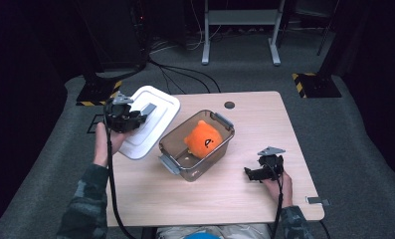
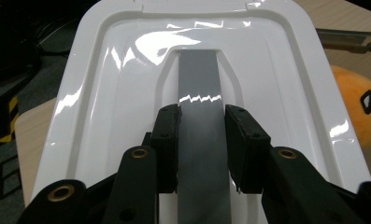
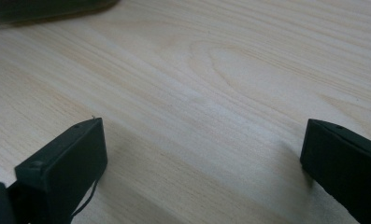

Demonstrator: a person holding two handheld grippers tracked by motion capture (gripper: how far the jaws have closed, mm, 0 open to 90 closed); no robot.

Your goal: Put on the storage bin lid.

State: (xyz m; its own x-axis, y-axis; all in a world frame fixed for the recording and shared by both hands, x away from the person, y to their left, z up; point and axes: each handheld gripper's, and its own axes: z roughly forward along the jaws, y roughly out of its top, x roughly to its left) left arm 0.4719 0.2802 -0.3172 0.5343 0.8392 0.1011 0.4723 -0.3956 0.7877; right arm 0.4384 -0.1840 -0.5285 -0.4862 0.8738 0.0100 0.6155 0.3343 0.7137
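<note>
My left gripper (image 1: 139, 118) (image 2: 201, 119) is shut on the grey handle (image 2: 199, 79) of a white lid (image 1: 152, 119) (image 2: 127, 93), which hangs tilted in the air to the left of the box. A clear plastic box (image 1: 197, 144) with grey clips stands in the middle of the table, uncovered. An orange plush toy (image 1: 203, 139) (image 2: 358, 105) with a small face sits inside it. My right gripper (image 1: 248, 173) (image 3: 204, 140) rests low over bare wood at the right, jaws wide open with nothing between them.
The light wooden table (image 1: 225, 199) has a round cable hole (image 1: 229, 105) near its far edge. Beyond it lie grey carpet, black cables and a white frame's legs (image 1: 240, 30). A small grey tag (image 1: 317, 200) lies at the table's right front corner.
</note>
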